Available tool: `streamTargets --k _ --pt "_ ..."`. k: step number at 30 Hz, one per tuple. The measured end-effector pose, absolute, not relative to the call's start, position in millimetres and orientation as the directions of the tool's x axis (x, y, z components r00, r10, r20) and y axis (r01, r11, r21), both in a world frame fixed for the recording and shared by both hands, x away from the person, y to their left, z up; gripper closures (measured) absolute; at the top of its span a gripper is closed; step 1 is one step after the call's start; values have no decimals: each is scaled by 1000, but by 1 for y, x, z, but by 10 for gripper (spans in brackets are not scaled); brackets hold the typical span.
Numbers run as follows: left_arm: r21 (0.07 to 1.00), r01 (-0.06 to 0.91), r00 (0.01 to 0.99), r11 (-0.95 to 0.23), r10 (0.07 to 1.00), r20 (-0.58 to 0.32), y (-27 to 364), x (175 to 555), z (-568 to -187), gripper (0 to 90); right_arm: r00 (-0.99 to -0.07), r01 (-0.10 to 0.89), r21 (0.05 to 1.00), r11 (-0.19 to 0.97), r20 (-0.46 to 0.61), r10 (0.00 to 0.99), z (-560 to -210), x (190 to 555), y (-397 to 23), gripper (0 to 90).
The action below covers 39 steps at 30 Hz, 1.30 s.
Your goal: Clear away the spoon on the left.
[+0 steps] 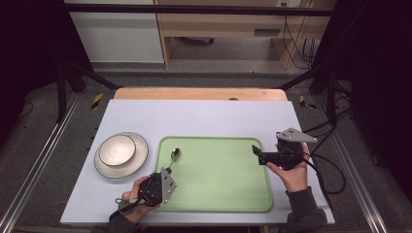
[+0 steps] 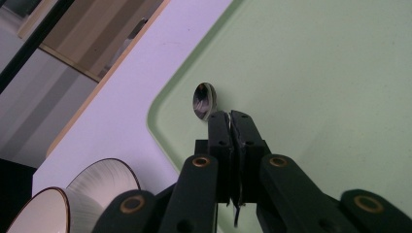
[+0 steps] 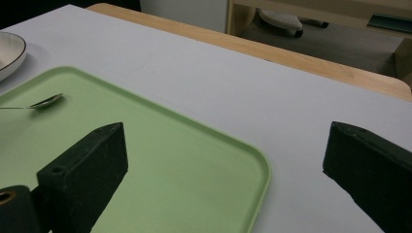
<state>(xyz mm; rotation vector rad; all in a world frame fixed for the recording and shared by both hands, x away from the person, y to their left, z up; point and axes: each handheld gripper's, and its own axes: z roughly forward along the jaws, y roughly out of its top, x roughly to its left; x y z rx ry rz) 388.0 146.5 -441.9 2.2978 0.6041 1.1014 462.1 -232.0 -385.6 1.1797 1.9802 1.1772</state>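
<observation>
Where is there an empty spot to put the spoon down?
Most of the green tray is bare, from the spoon at its left end across to the right gripper. The table is also bare between the tray and its far edge. It is crowded at the left, where the bowl sits on the plate.

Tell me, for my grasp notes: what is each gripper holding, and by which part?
Left gripper clamps the spoon by its handle; right gripper holds nothing.

Black claws (image 1: 169, 169), brass-ringed screws, grey three-cornered plates, dark grey sleeves (image 1: 305, 204)
</observation>
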Motion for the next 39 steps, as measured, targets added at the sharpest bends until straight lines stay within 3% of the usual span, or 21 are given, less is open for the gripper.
streamTargets --k 39 --pt "544 98 653 -834 466 597 139 385 -451 770 -467 410 881 236 -19 884 -385 462 -231 27"
